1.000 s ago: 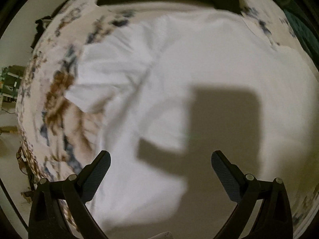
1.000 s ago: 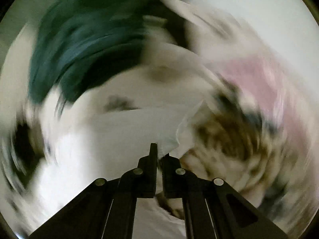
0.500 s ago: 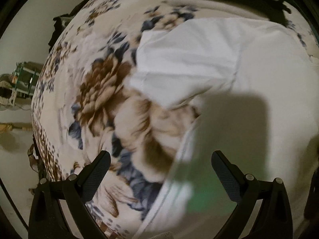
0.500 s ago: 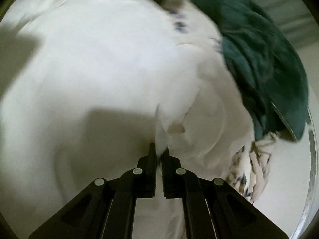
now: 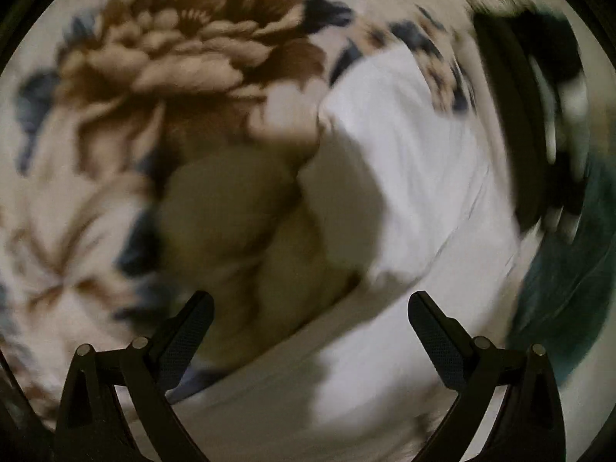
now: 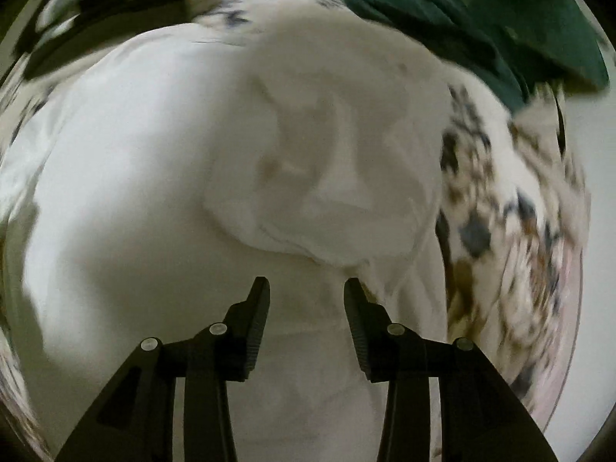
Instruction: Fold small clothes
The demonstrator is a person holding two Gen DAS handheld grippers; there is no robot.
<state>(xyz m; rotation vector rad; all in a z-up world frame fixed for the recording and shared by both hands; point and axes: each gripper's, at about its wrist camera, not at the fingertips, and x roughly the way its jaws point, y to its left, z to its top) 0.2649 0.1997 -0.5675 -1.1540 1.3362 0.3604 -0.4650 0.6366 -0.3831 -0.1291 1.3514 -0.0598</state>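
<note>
A white T-shirt (image 5: 408, 177) lies spread on a floral blanket (image 5: 161, 61). In the left wrist view its sleeve and side fill the right and lower part, blurred. My left gripper (image 5: 310, 308) is wide open and empty, over the shirt's edge. In the right wrist view the white shirt (image 6: 154, 177) fills the middle, with a folded-over part (image 6: 331, 177) lying on top. My right gripper (image 6: 306, 288) is open just above the shirt, with nothing between its fingers.
A dark green garment (image 6: 481, 15) lies beyond the shirt, also at the right in the left wrist view (image 5: 569, 261). A black garment (image 5: 527, 123) lies at the far edge. Floral blanket (image 6: 500, 208) shows right of the shirt.
My right gripper has opened and let go of the shirt's fold, which now lies on the shirt. My left gripper, still open, has swung left over the shirt's edge and the blanket.
</note>
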